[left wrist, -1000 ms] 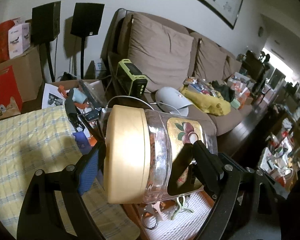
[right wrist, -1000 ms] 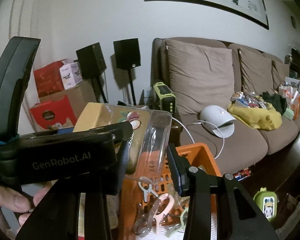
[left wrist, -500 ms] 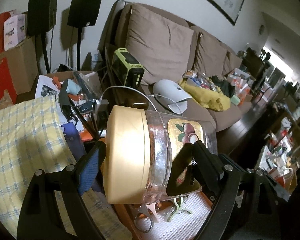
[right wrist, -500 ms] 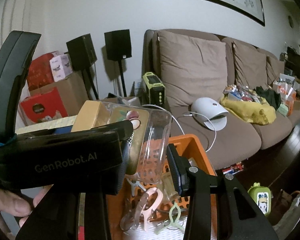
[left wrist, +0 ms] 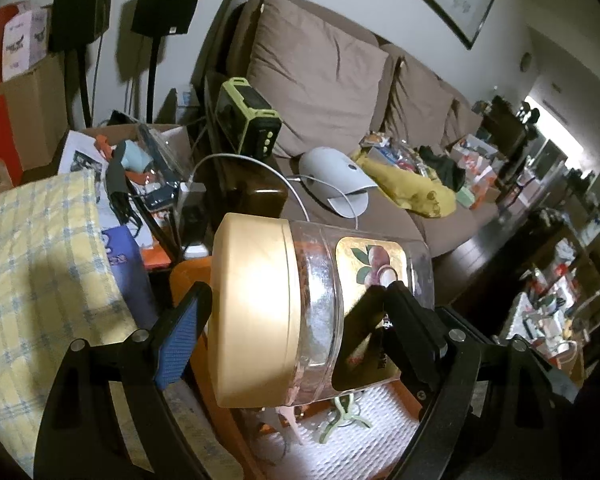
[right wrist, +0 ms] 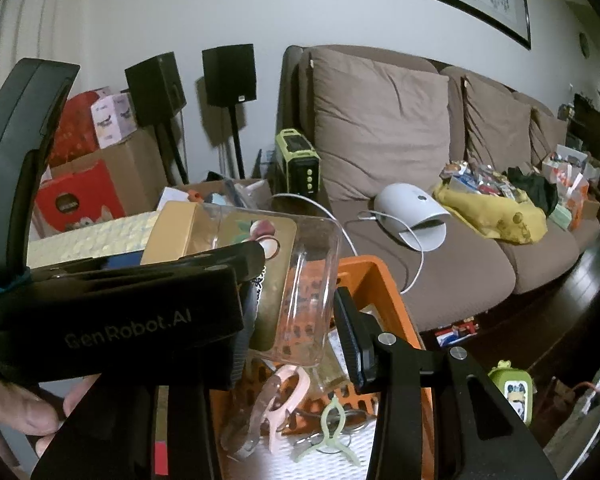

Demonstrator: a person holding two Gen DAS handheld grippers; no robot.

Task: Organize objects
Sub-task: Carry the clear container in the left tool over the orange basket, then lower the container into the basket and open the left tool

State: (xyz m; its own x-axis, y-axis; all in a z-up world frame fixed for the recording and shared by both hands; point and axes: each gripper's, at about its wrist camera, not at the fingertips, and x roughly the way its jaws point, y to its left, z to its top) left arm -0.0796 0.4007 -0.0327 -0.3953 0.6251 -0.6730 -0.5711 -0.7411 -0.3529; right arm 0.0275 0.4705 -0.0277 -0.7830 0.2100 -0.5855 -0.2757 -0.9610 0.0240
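- The left gripper is spread wide around a clear plastic jar that lies on its side. One of its fingers, with a blue pad, sits at the tan lid; the other presses on the jar's bottom end.
- The jar bears a gold label with a fruit picture and hangs above an orange basket.
- The right gripper is partly open at the jar's bottom end. Its right finger stands just beside the clear wall; its left finger is hidden behind the left gripper's body, so contact cannot be told.
- The basket holds plastic clips, one pink and one green, on a white liner.
- A hand grips the left gripper's handle.
- Behind the basket stands a brown sofa.
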